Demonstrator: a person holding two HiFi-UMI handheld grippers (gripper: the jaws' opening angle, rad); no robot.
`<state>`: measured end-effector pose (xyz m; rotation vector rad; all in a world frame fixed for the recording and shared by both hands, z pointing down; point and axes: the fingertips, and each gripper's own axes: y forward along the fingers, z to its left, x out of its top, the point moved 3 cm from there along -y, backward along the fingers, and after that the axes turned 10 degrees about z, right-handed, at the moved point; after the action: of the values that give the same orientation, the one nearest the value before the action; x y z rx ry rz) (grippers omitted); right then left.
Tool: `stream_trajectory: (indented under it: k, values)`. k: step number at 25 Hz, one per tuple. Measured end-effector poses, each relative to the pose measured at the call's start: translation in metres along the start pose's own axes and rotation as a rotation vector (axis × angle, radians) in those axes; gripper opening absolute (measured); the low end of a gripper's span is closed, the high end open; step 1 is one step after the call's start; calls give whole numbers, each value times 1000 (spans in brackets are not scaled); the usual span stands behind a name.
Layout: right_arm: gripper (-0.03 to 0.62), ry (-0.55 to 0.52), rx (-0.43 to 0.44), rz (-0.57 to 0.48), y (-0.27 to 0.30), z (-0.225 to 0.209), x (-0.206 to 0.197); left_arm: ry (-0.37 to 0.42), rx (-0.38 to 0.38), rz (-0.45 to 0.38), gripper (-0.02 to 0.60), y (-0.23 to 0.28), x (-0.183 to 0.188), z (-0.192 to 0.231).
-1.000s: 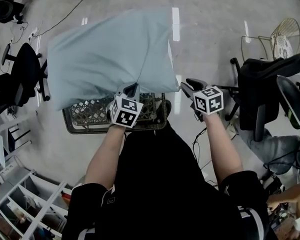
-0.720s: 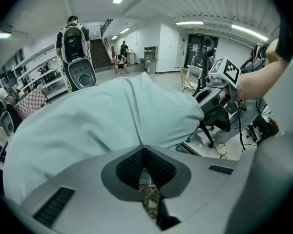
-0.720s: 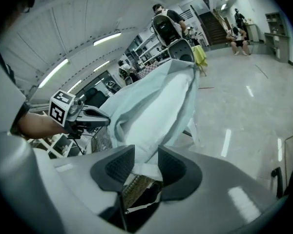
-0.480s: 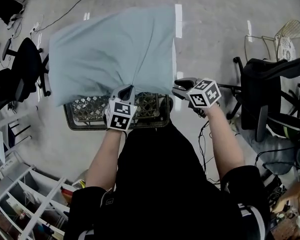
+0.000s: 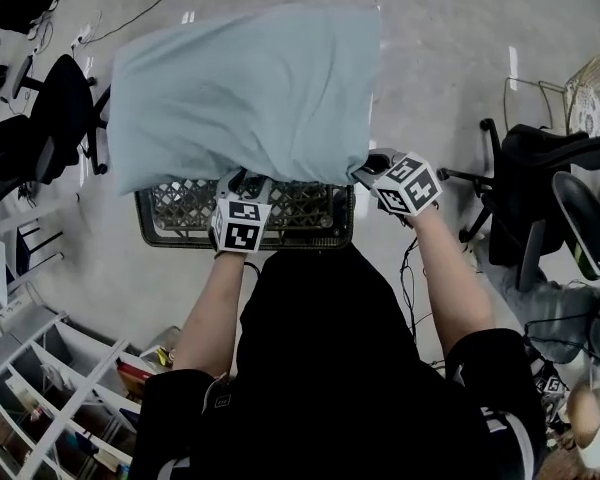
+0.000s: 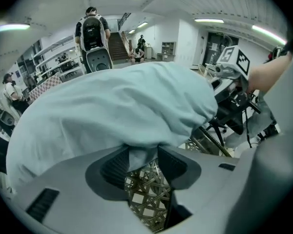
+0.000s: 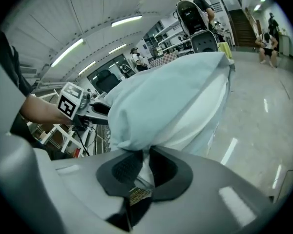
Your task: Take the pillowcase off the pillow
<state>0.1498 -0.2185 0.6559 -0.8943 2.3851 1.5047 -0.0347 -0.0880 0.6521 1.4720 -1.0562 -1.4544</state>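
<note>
Above the floor crate [image 5: 180, 213], I'm opening the left gripper [image 6: 144, 156], slack pillowcase [image 6: 112, 106] between its fingers. Only its own view shows the right gripper [image 7: 144, 168] closing, pinching fabric.

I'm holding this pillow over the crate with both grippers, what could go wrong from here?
1. The left gripper is opening its jaws with only a flap of pillowcase between them, so that side may sag toward the crate.
2. The right gripper is closing on a thin pinch of the white pillow edge; it might slip under the weight.
</note>
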Motion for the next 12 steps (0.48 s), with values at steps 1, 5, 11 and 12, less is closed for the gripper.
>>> stream_trajectory:
  k: [1, 5, 11, 12]
  values:
    - [44, 21, 18, -27, -6, 2, 2, -22, 14, -5, 153, 2, 2, 5]
    - [28, 116, 86, -165, -48, 7, 15, -39, 32, -47, 14, -11, 9, 23]
    - [23, 119, 79, -207, -77, 7, 37, -95, 52, -58, 9, -43, -12, 55]
    - [23, 122, 79, -208, -79, 7, 40, -99, 65, -58, 9, -47, -17, 63]
